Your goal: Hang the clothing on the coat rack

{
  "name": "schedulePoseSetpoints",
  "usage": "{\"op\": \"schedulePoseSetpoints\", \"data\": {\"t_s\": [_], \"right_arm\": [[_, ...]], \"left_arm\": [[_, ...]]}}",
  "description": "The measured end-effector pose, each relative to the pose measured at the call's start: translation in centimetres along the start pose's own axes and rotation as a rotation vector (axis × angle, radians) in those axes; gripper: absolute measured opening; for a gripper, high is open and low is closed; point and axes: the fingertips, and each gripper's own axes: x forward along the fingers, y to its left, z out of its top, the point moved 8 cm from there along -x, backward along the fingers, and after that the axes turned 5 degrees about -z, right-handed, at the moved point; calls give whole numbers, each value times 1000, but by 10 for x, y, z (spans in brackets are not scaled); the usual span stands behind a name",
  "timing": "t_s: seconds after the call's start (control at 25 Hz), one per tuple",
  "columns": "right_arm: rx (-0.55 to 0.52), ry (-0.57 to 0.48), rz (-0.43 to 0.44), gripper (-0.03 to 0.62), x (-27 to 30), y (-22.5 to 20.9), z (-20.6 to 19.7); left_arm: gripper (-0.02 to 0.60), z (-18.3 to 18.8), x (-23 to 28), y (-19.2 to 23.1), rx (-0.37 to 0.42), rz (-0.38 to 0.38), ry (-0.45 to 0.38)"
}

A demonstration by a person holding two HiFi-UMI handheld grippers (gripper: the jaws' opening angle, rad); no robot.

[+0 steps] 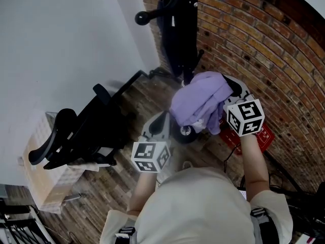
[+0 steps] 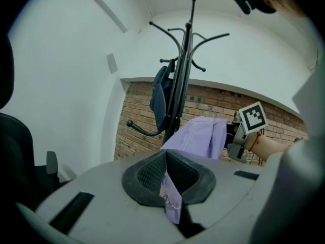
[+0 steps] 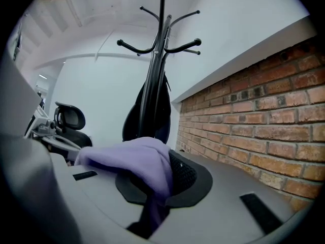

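The lavender garment [image 1: 200, 100] is held off the floor [image 1: 127, 187] in a bunched heap between the two grippers, just in front of the coat rack [image 2: 182, 85] and well below its upper hooks [image 3: 195, 43]; it is not yet on any hook. The left gripper [image 2: 166, 177] is seen with its jaws pressed together on a thin fold of the lavender fabric, only a narrow edge being caught. The right gripper [image 3: 157, 182] is closed on a thicker fold, with loose cloth draped over one pad. A dark hanging item [image 2: 161, 98] already occupies one side of the rack, and a brick wall [image 3: 254, 131] stands close on the right. Risks are judged as follows. The thin left pinch could slip during the lift, so that the garment would swing from the right gripper alone. Because the cloth is bunched, no collar or loop is exposed, and a hook could catch a loose fold only, from which the garment would slide off on release. A pull against the rack or the dark item could rock the stand. An office chair [image 1: 76, 131] stands well apart on the left and is not considered a hazard.
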Motion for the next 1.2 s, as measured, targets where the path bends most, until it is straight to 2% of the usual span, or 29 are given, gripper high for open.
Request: {"op": "schedulePoseSetpoints", "data": {"t_s": [0.6,1.2], "right_arm": [[57,110,-21,18,9,-8,-57],[146,131,66,18,4,16,-113]], "left_arm": [[5,0,2,0,3,4,-2],[5,-3,3,-1,1,12,-8]]}}
